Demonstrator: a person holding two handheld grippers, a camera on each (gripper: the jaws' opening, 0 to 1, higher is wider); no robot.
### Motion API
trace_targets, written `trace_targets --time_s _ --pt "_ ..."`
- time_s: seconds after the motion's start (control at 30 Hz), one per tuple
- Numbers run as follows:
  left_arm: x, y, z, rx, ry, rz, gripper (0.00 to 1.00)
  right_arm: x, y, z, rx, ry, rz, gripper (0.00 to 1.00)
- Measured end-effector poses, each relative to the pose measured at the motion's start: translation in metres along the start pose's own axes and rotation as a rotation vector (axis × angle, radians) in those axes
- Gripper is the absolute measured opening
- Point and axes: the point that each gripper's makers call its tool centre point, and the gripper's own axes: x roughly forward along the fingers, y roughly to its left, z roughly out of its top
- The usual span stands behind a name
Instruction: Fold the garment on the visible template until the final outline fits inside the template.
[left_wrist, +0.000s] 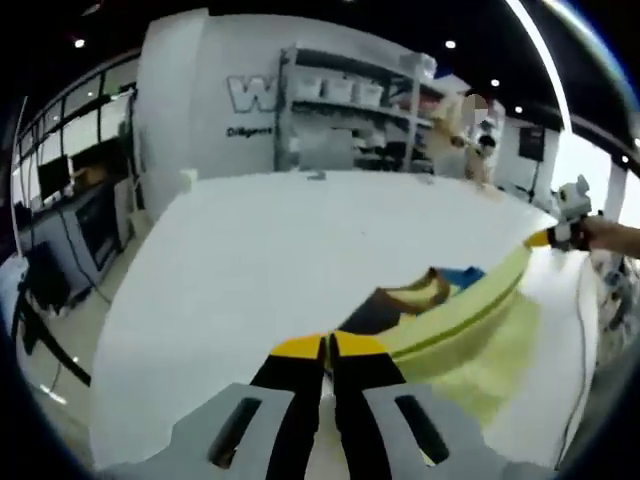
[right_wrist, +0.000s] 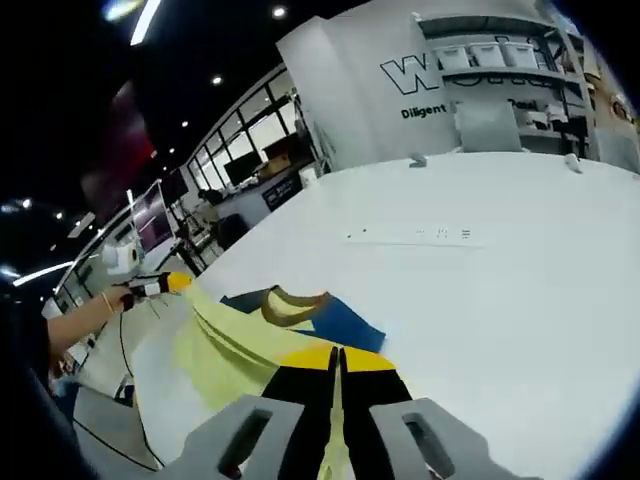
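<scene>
A wide white table (left_wrist: 280, 250) fills the middle of both round views, with shelving and a signed wall behind it at the top.

In the left gripper view, the left tongs (left_wrist: 330, 350) rise from the bottom centre, black jaws with yellow tips pressed together on the near edge of a pale yellow-green garment (left_wrist: 470, 310). The cloth runs as a taut, lifted band from those tips toward the right edge of the frame, where the other tongs (left_wrist: 545, 238) grip its far end, held by a person's hand (left_wrist: 610, 235). Beneath the raised band lies a dark blue and brown patch (left_wrist: 415, 295); whether it is part of the garment or the template cannot be told.

In the right gripper view, the right tongs (right_wrist: 338, 358) come up from the bottom centre, jaws closed and pinching the same yellow garment (right_wrist: 230, 345). The cloth stretches toward the left of the frame, to the left tongs seen small there (right_wrist: 170, 283) with a hand (right_wrist: 115, 298) behind them. The blue and brown patch (right_wrist: 320, 315) sits just above the jaw tips.

This looks like the middle of a fold: one edge is lifted by both corners. The next move probably calls for carrying both ends across together, keeping the edge taut and level, then laying it flat before letting go.
</scene>
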Motion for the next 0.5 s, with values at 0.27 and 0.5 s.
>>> trace_targets --time_s 0.27,0.5 --pt "0.02 0.0 -0.016 0.009 0.051 0.005 0.0 0.017 -0.015 -0.009 0.037 0.01 -0.025 0.0" --pt "0.029 0.002 -0.021 0.034 0.063 -0.054 0.0 0.026 -0.025 -0.011 0.073 -0.001 -0.048 0.0"
